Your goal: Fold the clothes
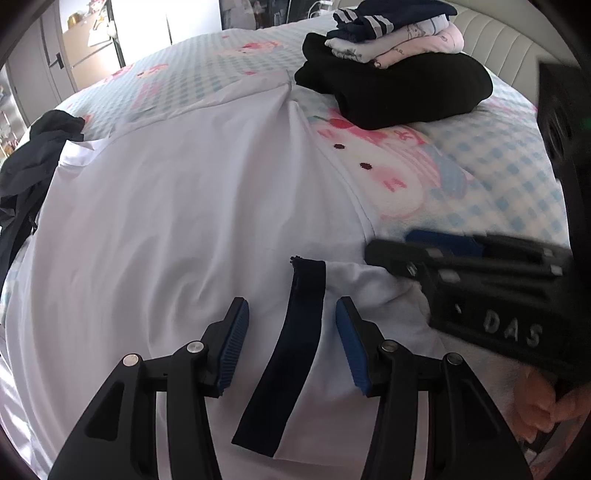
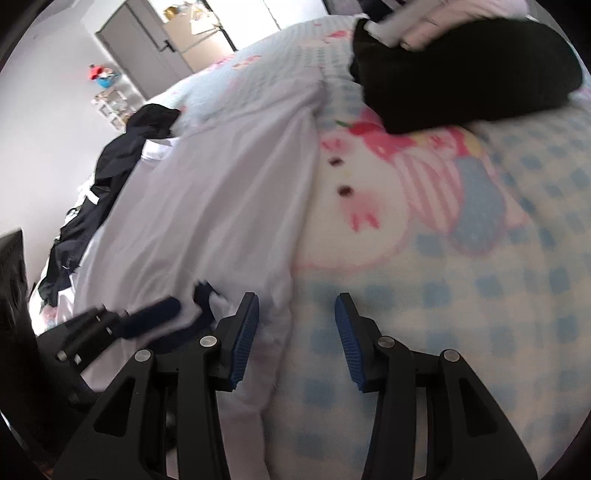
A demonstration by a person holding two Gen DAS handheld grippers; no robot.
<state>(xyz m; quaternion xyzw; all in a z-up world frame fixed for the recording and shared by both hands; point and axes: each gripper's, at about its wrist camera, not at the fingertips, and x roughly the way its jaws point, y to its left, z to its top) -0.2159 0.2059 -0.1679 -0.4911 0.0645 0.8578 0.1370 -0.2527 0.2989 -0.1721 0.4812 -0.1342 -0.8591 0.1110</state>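
Both claws spread wide: left gripper [image 1: 291,339] straddles the navy collar [image 1: 291,354], right gripper [image 2: 297,339] over the white shirt [image 1: 177,206] edge, pile [image 1: 395,66] at 1 o'clock.

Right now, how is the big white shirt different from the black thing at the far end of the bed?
The white shirt lies spread out and wrinkled; the black garment is folded into a thick bundle. The white shirt has nothing stacked on it, while the black garment carries a pile of smaller folded clothes. The white shirt has a dark collar band between the open left claw; the black garment is plain. Both rest on the checked bedspread.
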